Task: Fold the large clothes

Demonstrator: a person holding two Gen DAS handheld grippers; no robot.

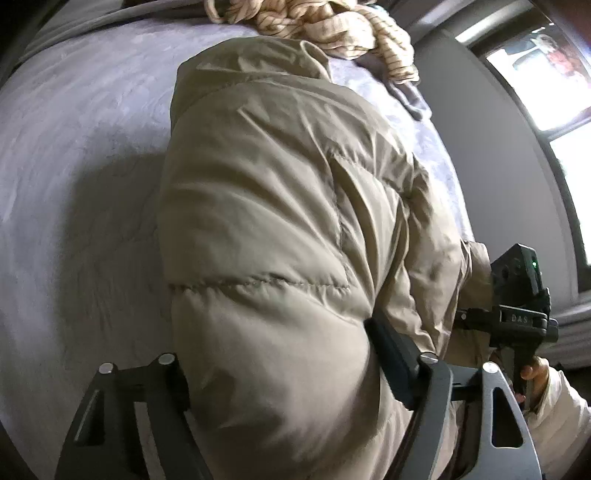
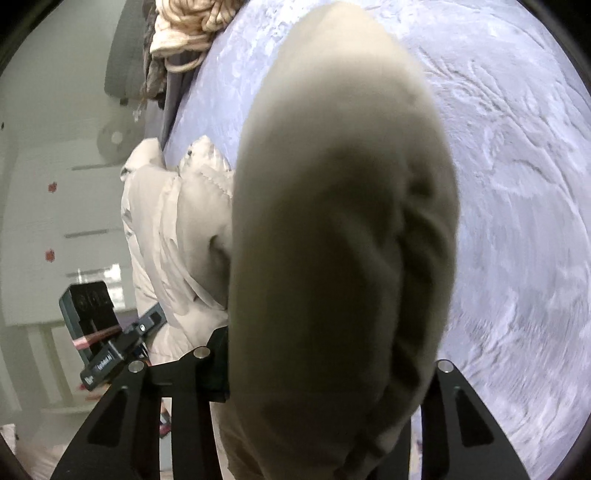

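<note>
A beige puffer jacket lies across a lavender bed. My left gripper is shut on the jacket's near padded edge; the fabric bulges between its two fingers. My right gripper is shut on another part of the same jacket, which fills the middle of the right wrist view and hides its fingertips. The right gripper's body also shows in the left wrist view at the jacket's right side. The left gripper shows in the right wrist view at the lower left.
A striped cream garment is heaped at the far end of the bed. A bright window is to the right. The person wears a cream puffer coat. White drawers stand beside the bed.
</note>
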